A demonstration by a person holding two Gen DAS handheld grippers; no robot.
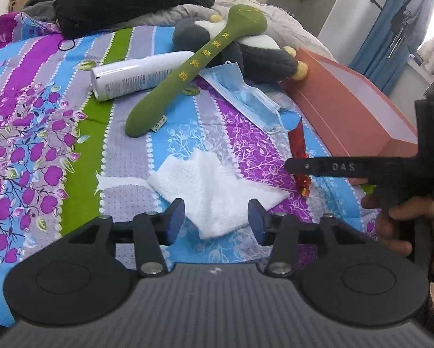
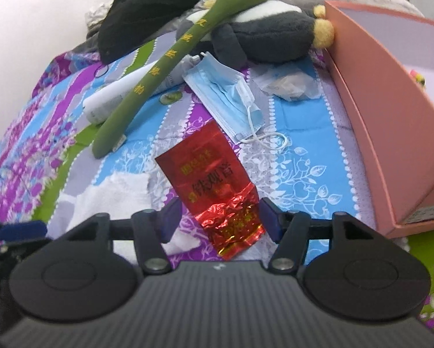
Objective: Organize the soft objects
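Plush penguin point(image 2: 269, 40) against pink box point(image 2: 391, 133), small yellow item inside.

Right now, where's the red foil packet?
In the right wrist view, the red foil packet lies on the bedspread between the open right gripper, below the blue face mask.

The bed point(image 1: 43, 92), under a striped floral sheet, carries a white paper towel point(image 1: 214, 191), red foil packet point(image 2: 214, 188), blue face mask point(image 1: 243, 95), white spray can point(image 1: 135, 75), green plush stick point(image 1: 188, 69) and salmon-pink cardboard box point(image 1: 341, 107).
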